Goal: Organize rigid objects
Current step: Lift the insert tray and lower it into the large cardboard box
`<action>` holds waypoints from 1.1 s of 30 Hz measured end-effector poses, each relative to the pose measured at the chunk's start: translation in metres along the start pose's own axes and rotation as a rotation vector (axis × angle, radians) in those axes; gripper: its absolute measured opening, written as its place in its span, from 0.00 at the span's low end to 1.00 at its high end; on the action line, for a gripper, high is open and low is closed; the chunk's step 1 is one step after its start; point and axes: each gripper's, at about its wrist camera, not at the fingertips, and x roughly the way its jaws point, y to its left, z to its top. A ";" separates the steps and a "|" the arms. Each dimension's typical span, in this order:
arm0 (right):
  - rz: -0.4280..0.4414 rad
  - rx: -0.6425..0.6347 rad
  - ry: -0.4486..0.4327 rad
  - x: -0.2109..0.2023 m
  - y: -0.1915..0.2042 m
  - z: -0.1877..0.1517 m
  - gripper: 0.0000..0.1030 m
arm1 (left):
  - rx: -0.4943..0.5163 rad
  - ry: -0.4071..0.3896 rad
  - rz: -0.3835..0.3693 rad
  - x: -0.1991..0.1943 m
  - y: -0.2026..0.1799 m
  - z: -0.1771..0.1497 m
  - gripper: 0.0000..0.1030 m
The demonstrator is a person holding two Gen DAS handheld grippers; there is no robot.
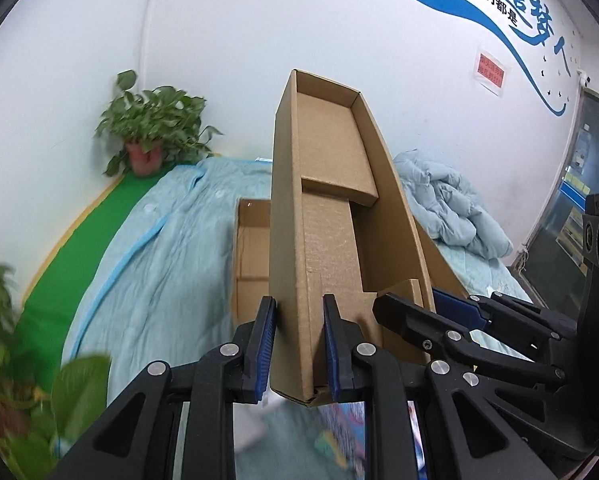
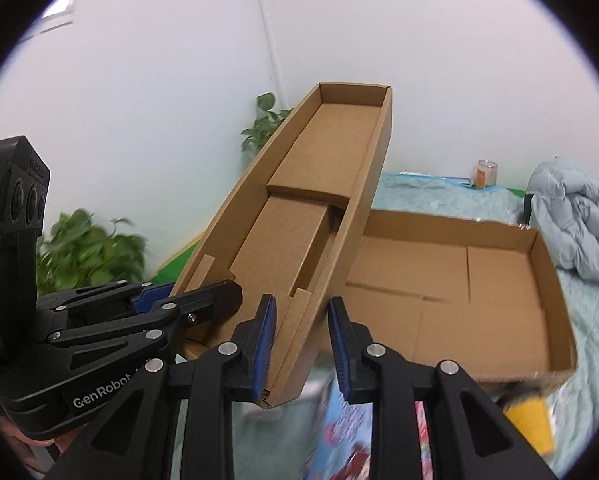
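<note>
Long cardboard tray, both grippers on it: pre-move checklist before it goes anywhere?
1. Left gripper shut on the long cardboard tray's left wall at the near end: ok.
2. Right gripper shut on the tray's right wall at the near end: ok.
3. Tray lifted clear of the bed: ok, near corner hangs free.
4. Tray level: not ok, the far end is pitched up.
5. Tray contents: ok, only folded cardboard flaps inside, nothing loose.
6. Open flat box on the bed ready as a drop spot: cannot tell if the tray fits; inside looks empty.
</note>
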 end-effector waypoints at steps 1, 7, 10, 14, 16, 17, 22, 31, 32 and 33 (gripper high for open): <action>-0.003 0.003 0.009 0.007 -0.003 0.007 0.25 | 0.001 0.008 0.000 0.011 0.000 0.010 0.19; -0.008 0.019 0.103 0.062 -0.027 0.032 0.25 | -0.007 0.078 0.009 0.082 0.012 0.051 0.19; 0.006 0.032 0.170 0.094 -0.041 0.034 0.25 | -0.020 0.126 0.021 0.119 0.021 0.052 0.18; 0.021 0.069 0.257 0.130 -0.056 0.026 0.24 | -0.033 0.206 0.032 0.165 0.037 0.032 0.18; 0.028 0.084 0.294 0.148 -0.065 0.021 0.24 | -0.044 0.249 0.037 0.188 0.043 0.018 0.18; 0.034 0.090 0.322 0.159 -0.069 0.016 0.24 | -0.047 0.267 0.039 0.196 0.045 0.010 0.18; 0.064 0.151 0.446 0.202 -0.087 -0.009 0.23 | -0.066 0.347 0.065 0.242 0.063 -0.018 0.18; 0.081 0.232 0.539 0.237 -0.101 -0.036 0.25 | -0.032 0.379 0.110 0.254 0.075 -0.040 0.16; 0.098 0.234 0.539 0.238 -0.103 -0.037 0.26 | -0.037 0.368 0.106 0.249 0.076 -0.040 0.16; 0.116 0.230 0.539 0.238 -0.101 -0.039 0.32 | -0.049 0.355 0.083 0.242 0.077 -0.039 0.15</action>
